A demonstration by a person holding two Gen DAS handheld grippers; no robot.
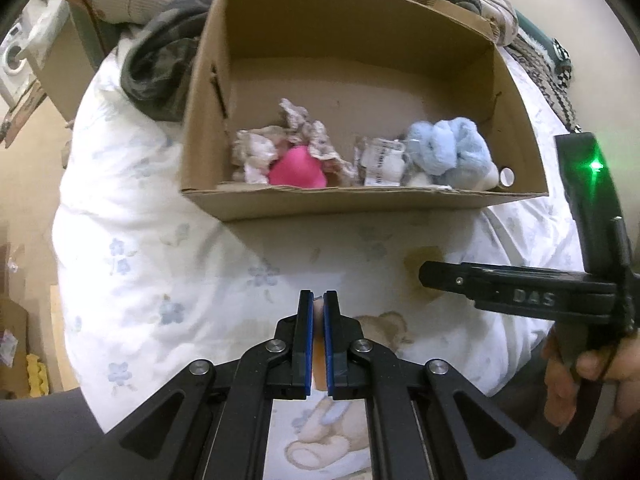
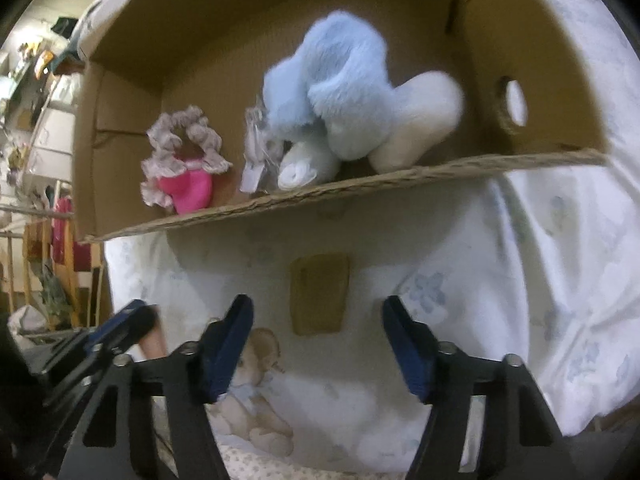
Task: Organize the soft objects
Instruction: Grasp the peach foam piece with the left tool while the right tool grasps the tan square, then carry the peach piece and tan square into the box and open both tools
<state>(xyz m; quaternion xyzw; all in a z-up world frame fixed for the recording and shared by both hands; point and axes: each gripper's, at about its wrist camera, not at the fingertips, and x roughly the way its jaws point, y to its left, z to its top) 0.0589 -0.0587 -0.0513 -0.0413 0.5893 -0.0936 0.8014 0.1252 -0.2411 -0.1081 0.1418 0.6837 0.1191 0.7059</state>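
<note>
- The left gripper (image 1: pixel 319 312), at the bottom centre of its own view, has its blue pads (image 1: pixel 306 344) pressed nearly together on a small pale, peach-toned soft piece (image 1: pixel 318 360), held above the quilt.
- The right gripper (image 2: pixel 318 344) stands wide apart at the bottom of its view, with nothing between its fingers.
- A cardboard box (image 1: pixel 360 200) fills the upper half of both views, resting on a white floral quilt (image 1: pixel 160 248).
- Inside it, near the front wall, a pink toy with a frilled edge (image 2: pixel 188 188) lies at the left and a fluffy blue plush (image 2: pixel 336 92) at the right.
- A yellowish square patch (image 2: pixel 319 292) shows on the quilt just ahead of the right gripper.
</note>
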